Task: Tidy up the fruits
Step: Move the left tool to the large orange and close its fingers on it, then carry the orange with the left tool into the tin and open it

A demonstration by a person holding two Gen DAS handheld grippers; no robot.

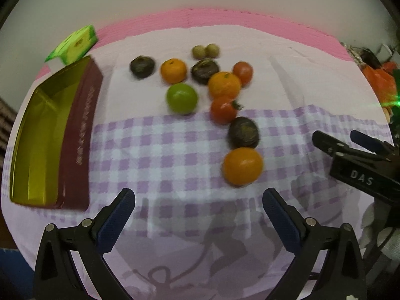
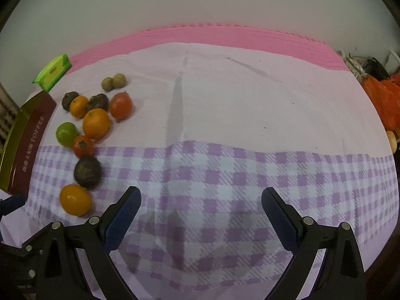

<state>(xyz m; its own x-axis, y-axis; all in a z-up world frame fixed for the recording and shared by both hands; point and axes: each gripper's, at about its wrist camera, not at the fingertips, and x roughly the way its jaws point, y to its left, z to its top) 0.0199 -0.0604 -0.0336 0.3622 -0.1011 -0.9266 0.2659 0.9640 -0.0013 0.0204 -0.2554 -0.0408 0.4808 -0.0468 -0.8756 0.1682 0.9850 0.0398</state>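
Loose fruit lies on a lilac checked cloth: a near orange [image 1: 242, 166] [image 2: 75, 199], a dark round fruit [image 1: 243, 133] [image 2: 88, 172], a red tomato [image 1: 223, 109] [image 2: 83, 146], a green lime [image 1: 182, 98] [image 2: 66, 133], more oranges [image 1: 224, 85], dark fruits and two small pale ones [image 1: 206, 50]. An empty gold-lined maroon tin [image 1: 42, 140] [image 2: 23, 147] lies at the left. My left gripper [image 1: 198, 207] is open just short of the near orange, holding nothing. My right gripper [image 2: 201, 206] [image 1: 335, 137] is open over bare cloth, right of the fruit.
A green box [image 1: 72, 45] [image 2: 52, 72] sits behind the tin on a pink mat [image 2: 225, 35]. Orange bags and clutter [image 1: 380, 80] [image 2: 385, 95] crowd the table's right edge. A plain wall rises behind.
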